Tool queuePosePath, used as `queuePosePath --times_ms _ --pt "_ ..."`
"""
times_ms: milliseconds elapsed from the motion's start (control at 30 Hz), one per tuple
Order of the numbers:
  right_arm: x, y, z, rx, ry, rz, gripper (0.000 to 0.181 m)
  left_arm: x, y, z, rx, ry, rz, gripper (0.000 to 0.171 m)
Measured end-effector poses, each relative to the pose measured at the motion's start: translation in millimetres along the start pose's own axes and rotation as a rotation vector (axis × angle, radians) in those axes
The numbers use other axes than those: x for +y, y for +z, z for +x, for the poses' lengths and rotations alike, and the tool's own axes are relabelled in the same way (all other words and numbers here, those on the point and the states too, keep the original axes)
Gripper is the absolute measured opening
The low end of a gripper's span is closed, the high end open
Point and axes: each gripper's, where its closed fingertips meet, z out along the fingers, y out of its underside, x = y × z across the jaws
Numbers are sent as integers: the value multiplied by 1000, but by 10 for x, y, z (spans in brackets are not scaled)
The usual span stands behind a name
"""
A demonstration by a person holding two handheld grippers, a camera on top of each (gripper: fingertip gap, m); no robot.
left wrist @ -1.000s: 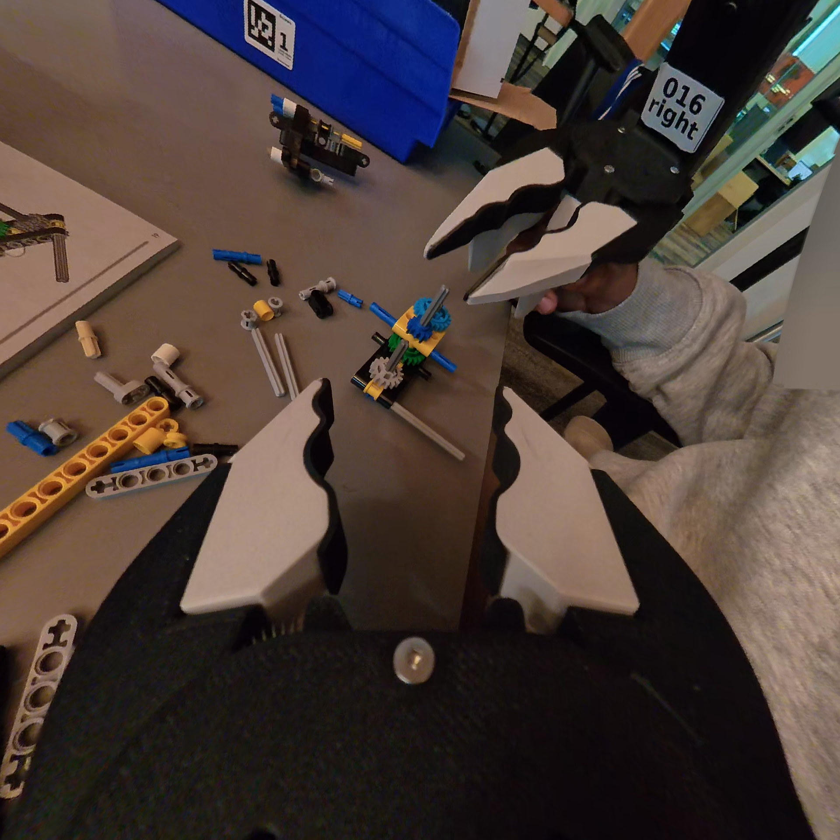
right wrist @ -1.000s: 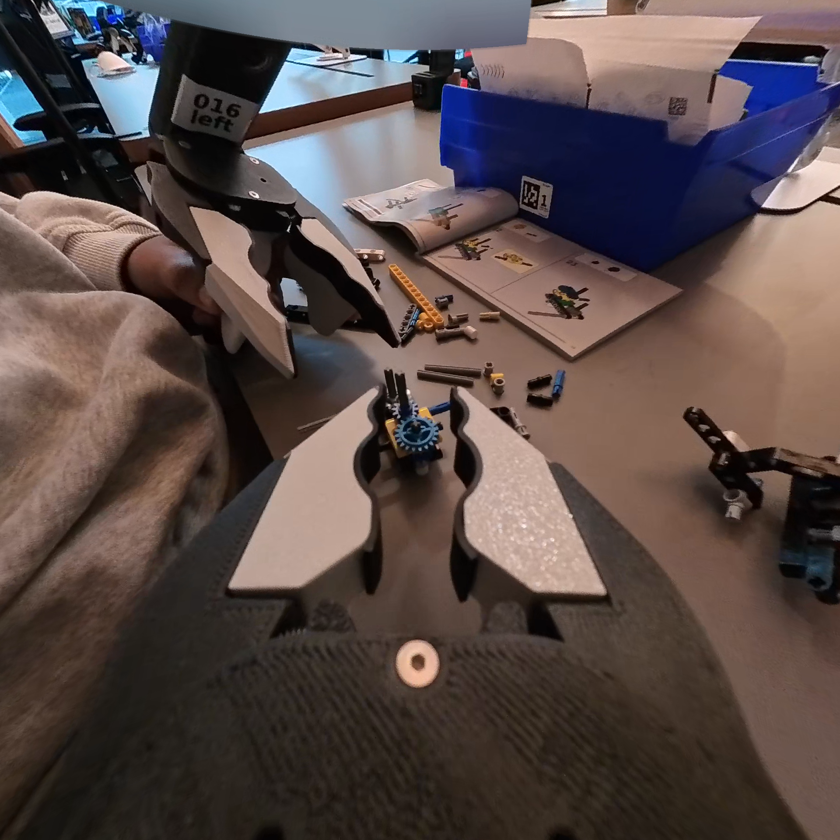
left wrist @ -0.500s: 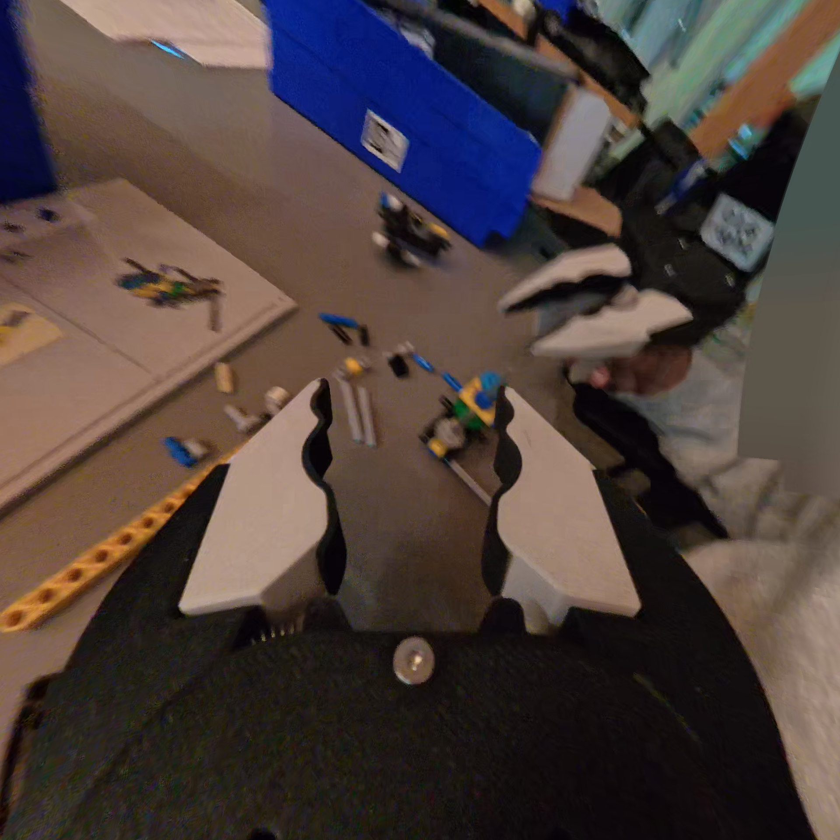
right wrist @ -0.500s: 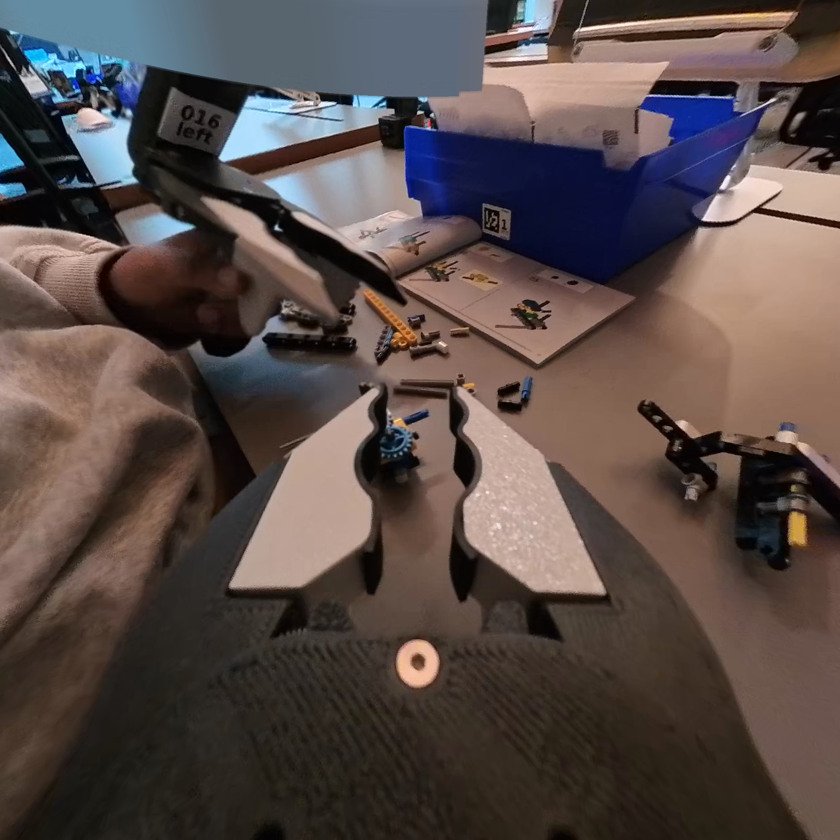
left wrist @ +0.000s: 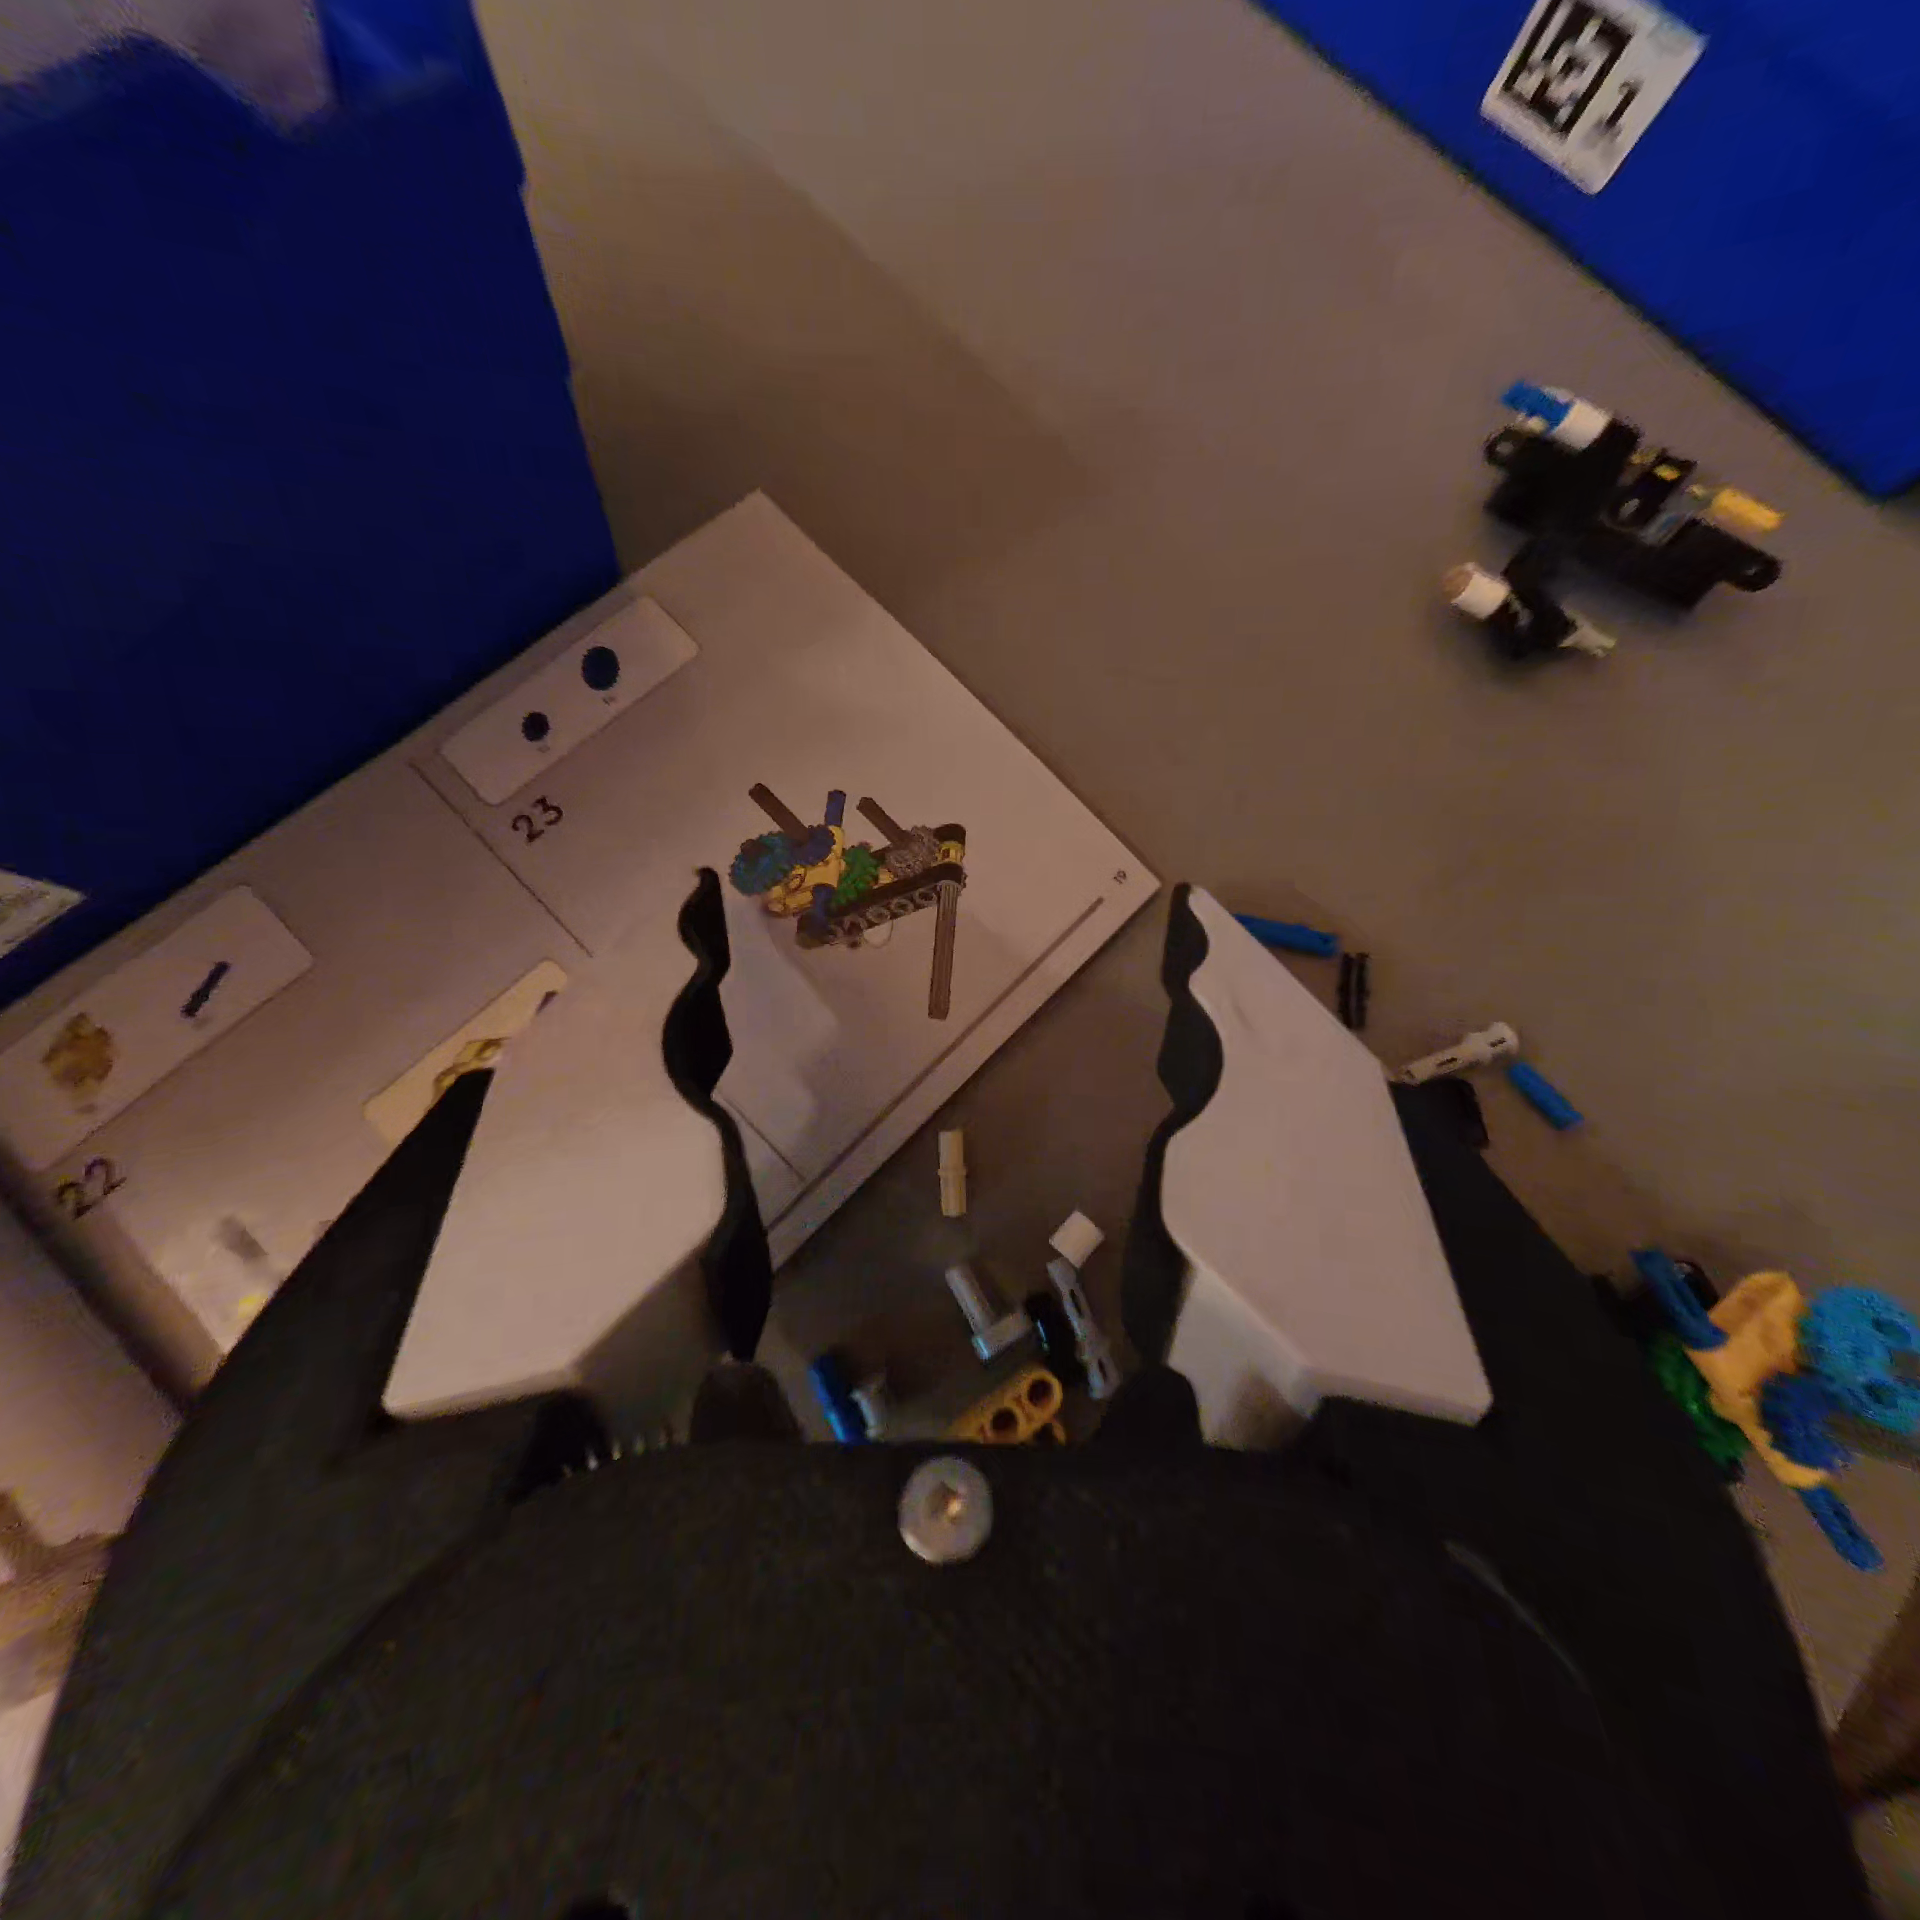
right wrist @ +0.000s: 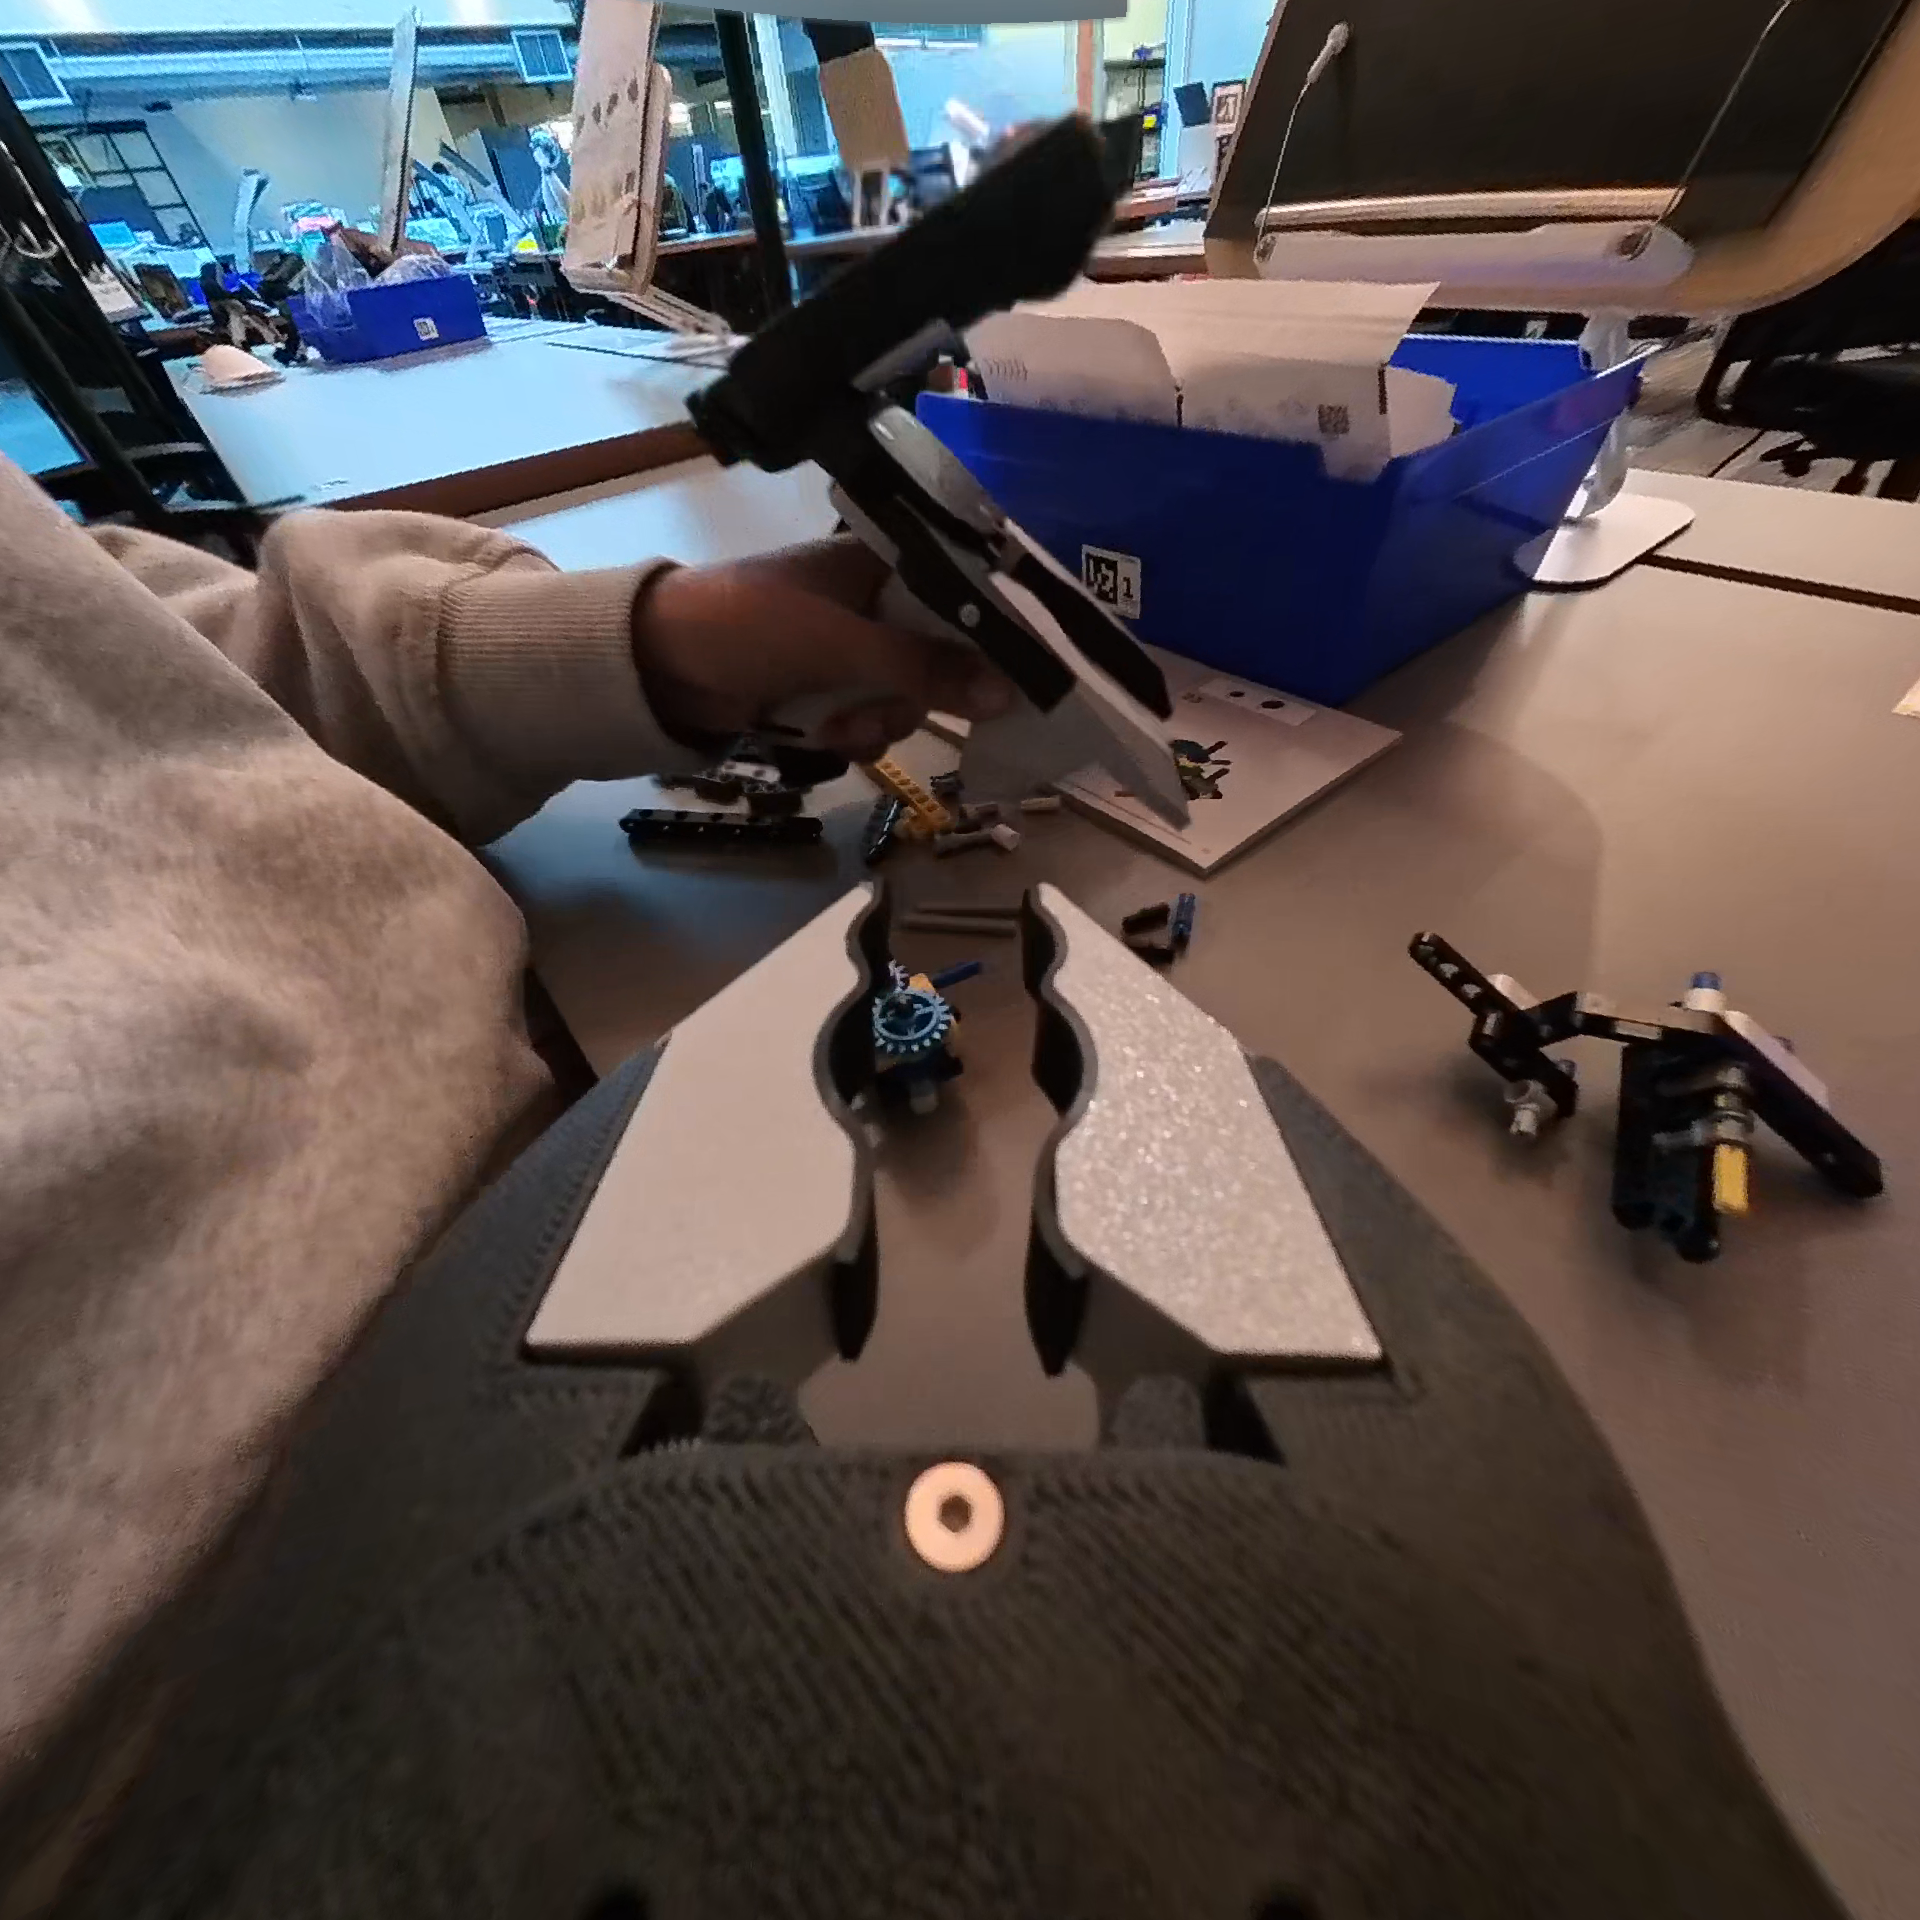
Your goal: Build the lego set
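My left gripper (left wrist: 940, 904) is open and empty. It hovers over the corner of the open instruction booklet (left wrist: 831, 707) and a heap of loose small parts (left wrist: 997, 1320). In the right wrist view it (right wrist: 1158, 748) is tilted down over the booklet (right wrist: 1278, 769). A small yellow, blue and green gear assembly (left wrist: 1787, 1371) lies on the grey table to its right. My right gripper (right wrist: 956, 899) is open, with that gear assembly (right wrist: 909, 1039) on the table between its fingers, close to the left one, not gripped. A larger black assembly (right wrist: 1662, 1081) lies farther right; it also shows in the left wrist view (left wrist: 1600, 520).
A blue bin (right wrist: 1299, 540) with paper in it stands behind the booklet; its wall shows in the left wrist view (left wrist: 260, 416). A black beam (right wrist: 717, 826), a yellow beam (right wrist: 914, 800), grey axles and pins lie scattered. A person's grey sleeve (right wrist: 260, 831) fills the left side.
My left gripper has swung away from the gear assembly to above the booklet and loose parts, still open. My right gripper has stayed open over the gear assembly, drawing back a little.
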Motion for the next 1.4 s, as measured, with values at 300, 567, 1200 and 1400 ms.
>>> queuePosePath --times_ms 300,567,1200,1400 --pt "10 -6 0 -9 23 3 24 33 104 -113 -80 -34 -2 71" --pt "29 -3 34 0 38 0 24 44 102 -180 -114 -30 1 60" --pt "14 -20 18 24 7 -11 24 -1 -1 -432 -159 -46 -7 1" --pt "36 -7 25 23 12 -18 24 -156 -284 -500 -123 -96 114 0"
